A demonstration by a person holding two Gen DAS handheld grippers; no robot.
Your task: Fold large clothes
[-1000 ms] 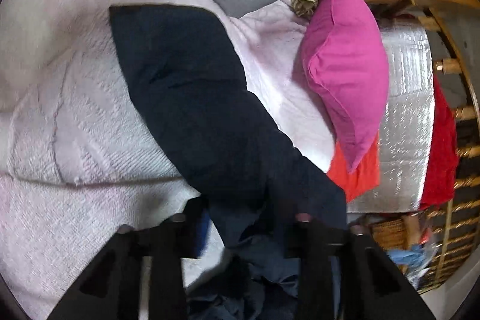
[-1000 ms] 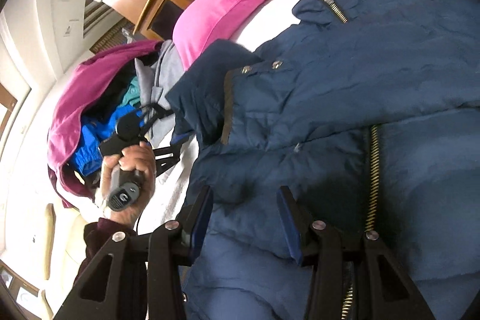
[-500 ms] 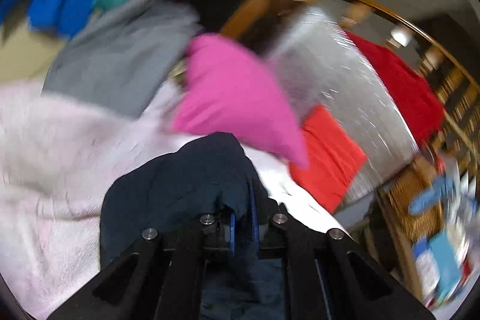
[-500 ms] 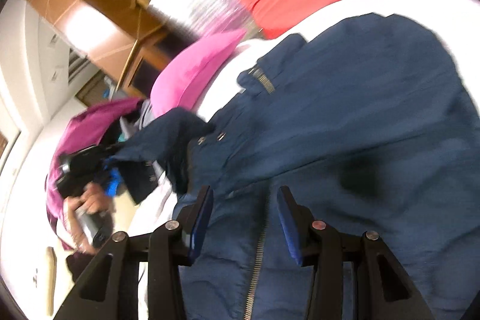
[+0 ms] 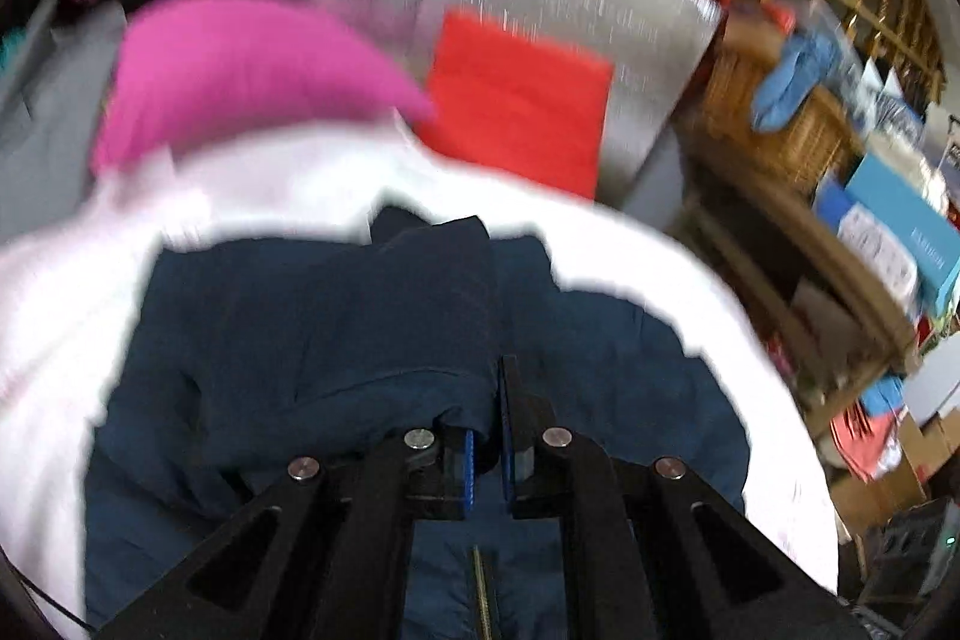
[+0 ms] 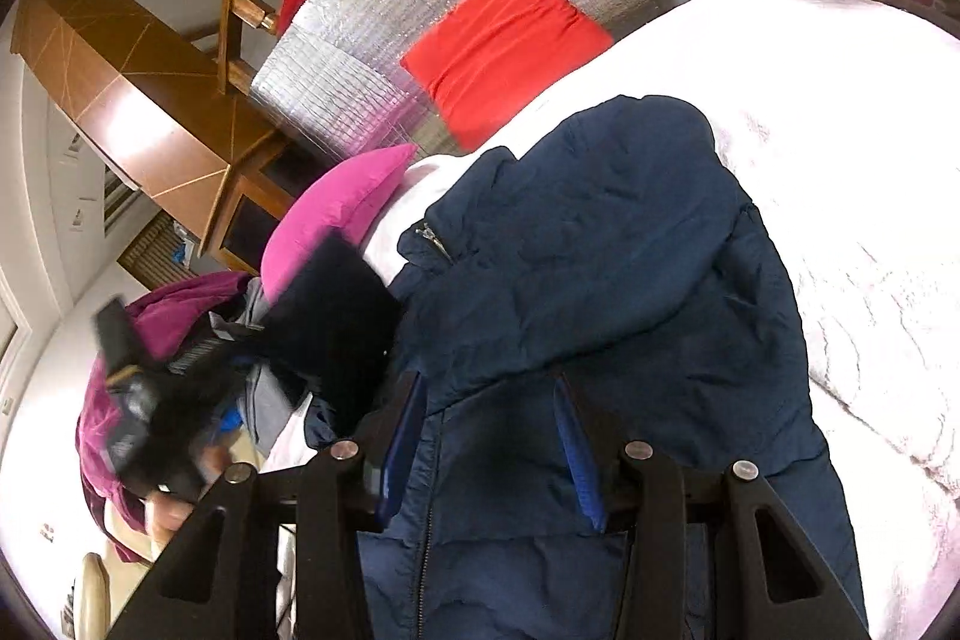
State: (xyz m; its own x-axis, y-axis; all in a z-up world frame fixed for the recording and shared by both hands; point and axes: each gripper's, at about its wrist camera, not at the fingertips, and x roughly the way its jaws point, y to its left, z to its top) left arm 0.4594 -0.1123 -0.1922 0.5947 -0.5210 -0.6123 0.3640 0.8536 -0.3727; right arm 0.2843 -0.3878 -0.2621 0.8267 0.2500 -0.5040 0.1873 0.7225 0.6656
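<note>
Keep the left gripper (image 5: 487, 451) pinched tight on the sleeve of the puffy dark blue zip-up jacket (image 6: 600, 268) lying on the white bumpy bedspread (image 6: 840, 160), lay it flat across, with the right gripper (image 6: 489, 451) half open, holding nothing

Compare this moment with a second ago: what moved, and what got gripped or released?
The left gripper closed on the sleeve of the navy jacket and has swung it up off the white bedspread toward the jacket's body. The right gripper stayed open over the jacket front, holding nothing. The pink pillow and red cushion lie as before.
</note>
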